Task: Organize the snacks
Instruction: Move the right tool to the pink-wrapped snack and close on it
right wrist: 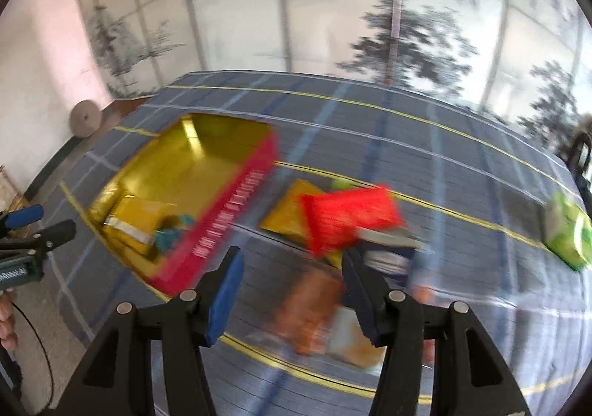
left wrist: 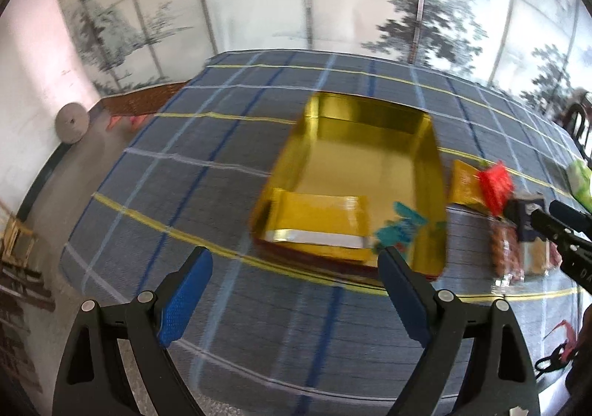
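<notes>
A gold-lined tin with red outer walls sits open on the plaid tablecloth. In its near end lie a gold packet and a teal packet. My left gripper hovers open at the tin's near edge and holds nothing. In the right wrist view the tin is to the left. My right gripper stands partly open and empty above a loose pile: a red packet, a gold packet, a dark blue packet and a blurred orange packet.
A green packet lies apart at the far right of the table. My left gripper shows at the right wrist view's left edge. A painted screen stands behind the table, and floor drops away on the left.
</notes>
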